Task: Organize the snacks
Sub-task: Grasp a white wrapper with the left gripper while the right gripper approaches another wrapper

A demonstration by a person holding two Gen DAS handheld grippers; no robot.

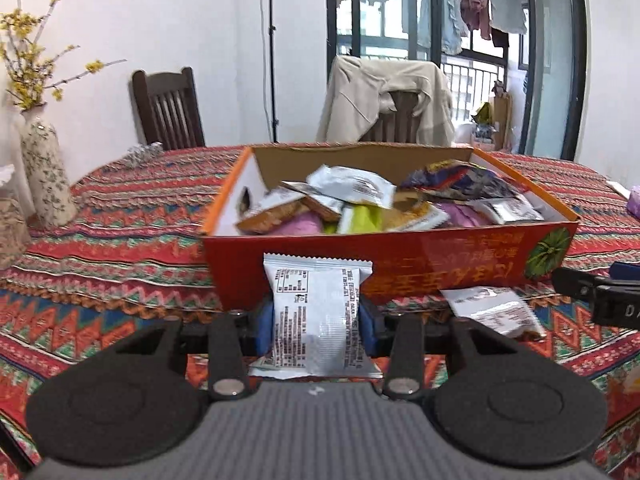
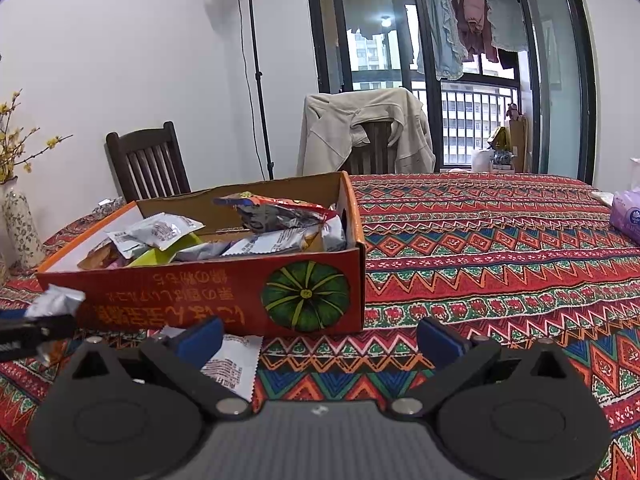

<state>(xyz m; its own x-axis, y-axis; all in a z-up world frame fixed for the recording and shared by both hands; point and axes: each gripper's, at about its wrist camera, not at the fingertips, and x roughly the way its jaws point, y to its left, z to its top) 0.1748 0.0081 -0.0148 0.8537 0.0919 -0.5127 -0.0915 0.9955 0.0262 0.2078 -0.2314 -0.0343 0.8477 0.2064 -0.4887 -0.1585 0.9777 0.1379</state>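
Observation:
An orange cardboard box holding several snack packets stands on the patterned tablecloth; it also shows in the right wrist view. My left gripper is shut on a silver snack packet, held upright just in front of the box's near wall. That packet's tip shows at the left of the right wrist view. My right gripper is open and empty, low over the cloth by the box's right front corner. Another silver packet lies on the cloth before the box, under my right gripper's left finger.
A flowered vase stands at the table's left edge. A purple tissue pack lies at the far right. Two chairs stand behind the table, one draped with a beige jacket. Bare tablecloth lies right of the box.

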